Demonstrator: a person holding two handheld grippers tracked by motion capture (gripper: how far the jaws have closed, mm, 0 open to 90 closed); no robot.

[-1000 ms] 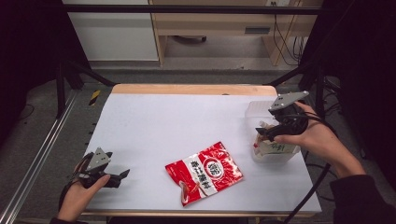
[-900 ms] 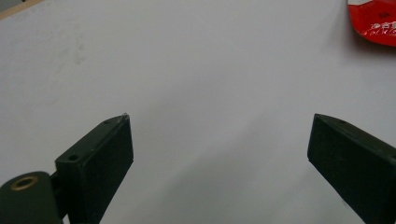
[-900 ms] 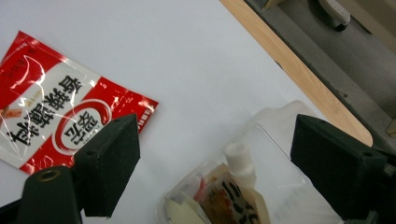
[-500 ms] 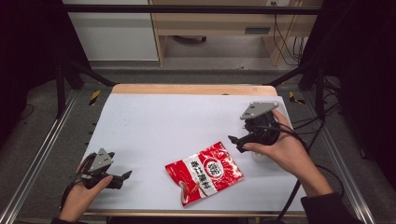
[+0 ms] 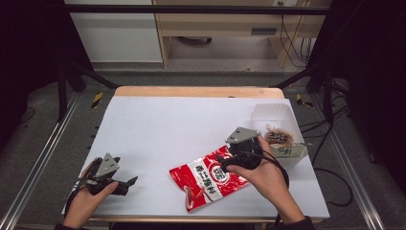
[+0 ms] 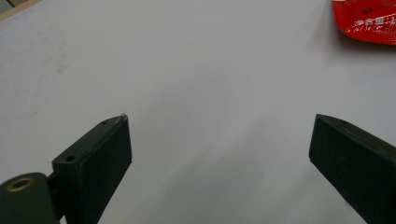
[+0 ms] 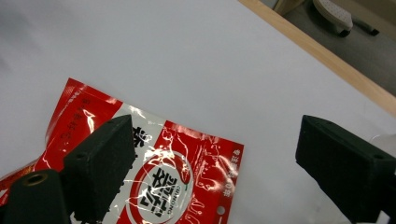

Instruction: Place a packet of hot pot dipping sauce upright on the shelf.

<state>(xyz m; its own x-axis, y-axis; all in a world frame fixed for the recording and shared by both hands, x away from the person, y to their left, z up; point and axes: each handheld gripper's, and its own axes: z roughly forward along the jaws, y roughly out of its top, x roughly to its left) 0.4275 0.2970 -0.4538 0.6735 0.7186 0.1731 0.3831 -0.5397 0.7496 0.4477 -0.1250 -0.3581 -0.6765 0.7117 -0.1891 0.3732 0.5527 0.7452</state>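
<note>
A red and white snack packet point(image 5: 209, 178) lies flat on the white table point(image 5: 182, 124), near the front middle. My right gripper point(image 5: 224, 161) hangs just over the packet's upper right corner, pointing left. In the right gripper view the jaws point(image 7: 210, 163) stand wide apart above the packet point(image 7: 163, 186). They have just been closing a little, with nothing pressed between them. My left gripper point(image 5: 128, 186) rests at the front left, open and holding nothing. In the left gripper view its jaws point(image 6: 219, 154) frame bare table, with a corner of the packet point(image 6: 369, 21) far off.
A clear plastic tub point(image 5: 273, 115) stands at the right edge with small wrapped packets point(image 5: 280, 139) in it. The table's wooden far edge point(image 5: 191, 91) runs along the back. Metal rails flank both sides.
My right gripper has moved left and down from the tub to the red packet. The left gripper has stayed where it was.
</note>
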